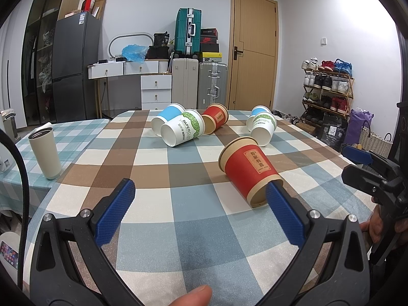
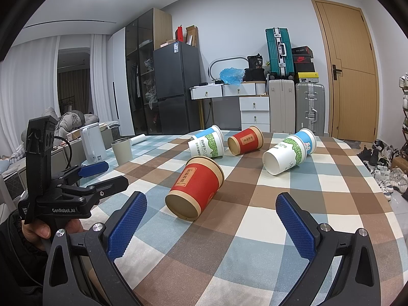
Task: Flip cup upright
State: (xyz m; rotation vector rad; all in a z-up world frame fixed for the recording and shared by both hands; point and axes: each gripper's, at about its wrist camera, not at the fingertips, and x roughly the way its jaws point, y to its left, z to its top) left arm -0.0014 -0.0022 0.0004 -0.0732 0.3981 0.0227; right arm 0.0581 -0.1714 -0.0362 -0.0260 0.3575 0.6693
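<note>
Several paper cups lie on their sides on the checked tablecloth (image 1: 158, 211). The nearest is a red cup (image 1: 248, 169), its base toward me, just past the right fingertip of my left gripper (image 1: 200, 191), which is open and empty. In the right wrist view the same red cup (image 2: 195, 188) lies just ahead of my right gripper (image 2: 211, 204), also open and empty. Further back lie a white-green cup (image 1: 183, 130) against a blue cup (image 1: 165, 116), a second red cup (image 1: 215, 118), and another white-green cup (image 1: 262, 127) with a blue one (image 1: 258, 111) behind it.
A beige tumbler (image 1: 46, 153) stands upright on the left table, beside a white kettle (image 2: 93, 144). The right gripper (image 1: 369, 168) shows at the right edge of the left wrist view; the left gripper (image 2: 99, 176) shows at the left of the right wrist view. The table edge runs along the right.
</note>
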